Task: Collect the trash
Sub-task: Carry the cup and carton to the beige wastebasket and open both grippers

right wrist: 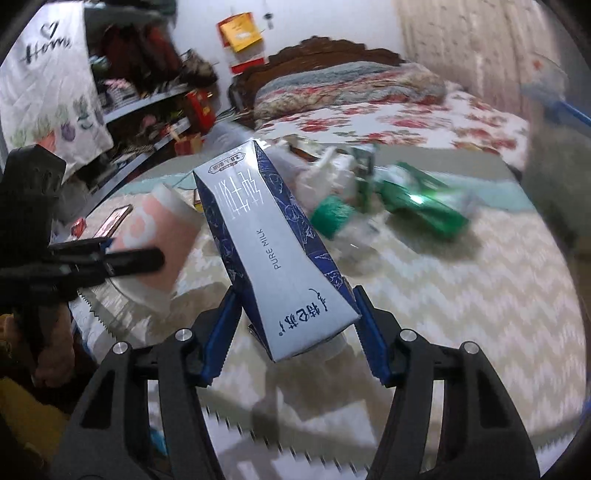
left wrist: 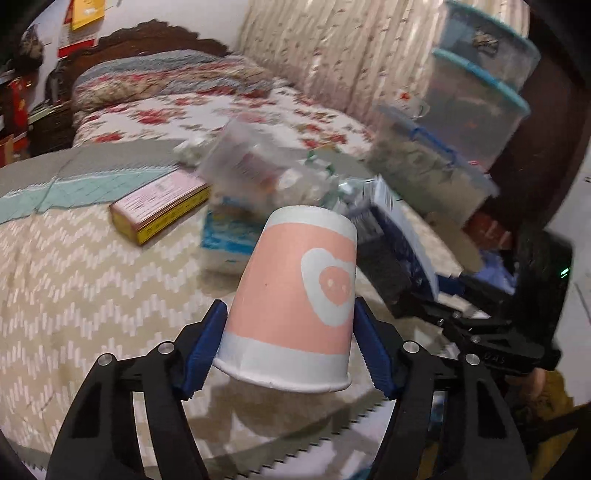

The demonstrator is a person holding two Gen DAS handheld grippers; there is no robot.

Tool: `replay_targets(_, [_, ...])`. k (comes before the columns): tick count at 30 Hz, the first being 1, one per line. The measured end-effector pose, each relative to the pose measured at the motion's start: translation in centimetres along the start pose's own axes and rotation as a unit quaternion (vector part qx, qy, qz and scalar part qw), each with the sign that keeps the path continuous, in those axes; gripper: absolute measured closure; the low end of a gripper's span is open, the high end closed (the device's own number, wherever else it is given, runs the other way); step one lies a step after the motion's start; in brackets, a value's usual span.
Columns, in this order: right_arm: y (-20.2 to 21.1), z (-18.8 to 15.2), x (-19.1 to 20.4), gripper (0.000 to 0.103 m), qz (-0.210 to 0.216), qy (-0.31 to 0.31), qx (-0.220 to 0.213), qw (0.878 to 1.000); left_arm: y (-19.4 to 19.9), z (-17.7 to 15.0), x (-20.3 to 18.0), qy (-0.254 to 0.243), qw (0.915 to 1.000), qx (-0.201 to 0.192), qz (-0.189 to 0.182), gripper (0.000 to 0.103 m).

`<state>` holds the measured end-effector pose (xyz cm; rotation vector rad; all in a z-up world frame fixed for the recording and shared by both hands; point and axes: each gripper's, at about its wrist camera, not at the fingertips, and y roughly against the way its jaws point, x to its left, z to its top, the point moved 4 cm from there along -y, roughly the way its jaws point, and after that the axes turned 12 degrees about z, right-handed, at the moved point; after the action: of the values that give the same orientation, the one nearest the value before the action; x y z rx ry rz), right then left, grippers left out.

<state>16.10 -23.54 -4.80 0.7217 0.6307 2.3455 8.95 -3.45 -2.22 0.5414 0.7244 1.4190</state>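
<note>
With the left claw (left wrist: 288, 343) clamping a paper cup (left wrist: 295, 295) and the right claw (right wrist: 291, 332) a milk carton (right wrist: 269, 243), either light container could slip if squeezed unevenly.

A: List the fixed surroundings.

B: Table (left wrist: 74, 277): covered by a beige zigzag-patterned cloth. Bed (left wrist: 207, 110): behind the table, floral quilt, with a dark carved headboard (left wrist: 147, 37).

A: Storage?

B: Clear plastic bins with blue lids (left wrist: 480, 92), stacked by the pale curtain (left wrist: 332, 48). Shelves (right wrist: 147, 110) along the wall, crowded with blurred goods.

A: Wall items?

B: A white hanging cloth (right wrist: 48, 81) with printed lettering and plant motifs; a yellow and red card (right wrist: 242, 31) above the headboard.
</note>
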Motion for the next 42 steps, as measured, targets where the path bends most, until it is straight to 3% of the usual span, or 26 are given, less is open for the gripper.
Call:
replay_targets(3, [2.7,-1.6,-1.8,0.041,-0.01,-0.041,-0.015,0.999,0.1,0.5,-2.0,-0.014,0.9994,0.005,-0.03,0.038])
replay_targets(6, [4.9,-2.3,-4.3,0.041,0.012,-0.11,-0.047,0.993,-1.4,1.2,-5.2,-0.048,0.9975,0.021,-0.047,0.037])
replay_targets(11, [6.9,-3.9,-10.2,0.042,0.05,-0.238,-0.096,0.965,-5.4,1.6,-9.9,-0.099,0.9925,0.048,-0.053,0.037])
replay_targets(14, [8.6,-4.5,-12.9,0.042,0.052,-0.28,-0.128,0.95,-7.1,3.0,-12.8,-0.112,0.9889,0.061,-0.076,0.037])
replay_targets(19, [13.4,-4.7,-17.7,0.042,-0.012,-0.3,-0.184,0.936,-9.7,6.4,-20.2,-0.163,0.9787,0.056,-0.112,0.037])
replay_targets(23, [17.4,-6.1,-23.5,0.042,-0.062,-0.347,-0.221,0.909,-12.7,9.0,-27.0,-0.186,0.9674,0.078,-0.153,0.036])
replay_targets(27, [19.5,-7.7,-27.9,0.042,-0.083,-0.394,-0.241,0.883,-16.9,11.4,-34.2,-0.193,0.9564,0.118,-0.185,0.033])
replay_targets(30, [20.0,-7.8,-30.0,0.037,-0.101,-0.407,-0.243,0.875,-19.4,12.5,-37.7,-0.191,0.9573,0.123,-0.179,0.025])
replay_targets(31, [20.3,-7.8,-30.7,0.026,-0.104,-0.41,-0.244,0.873,-20.3,12.8,-39.0,-0.189,0.9581,0.127,-0.174,0.02])
replay_targets(33, [21.0,-7.3,-31.5,0.023,-0.121,-0.407,-0.257,0.868,-21.7,13.0,-40.3,-0.187,0.9595,0.136,-0.16,0.017])
replay_targets(36, [22.2,-6.8,-30.5,0.023,-0.137,-0.382,-0.273,0.872,-22.2,12.9,-40.3,-0.174,0.9605,0.148,-0.159,0.017])
replay_targets(42, [22.1,-6.7,-28.1,0.028,-0.117,-0.361,-0.287,0.88,-17.7,12.1,-34.5,-0.14,0.9637,0.13,-0.187,0.018])
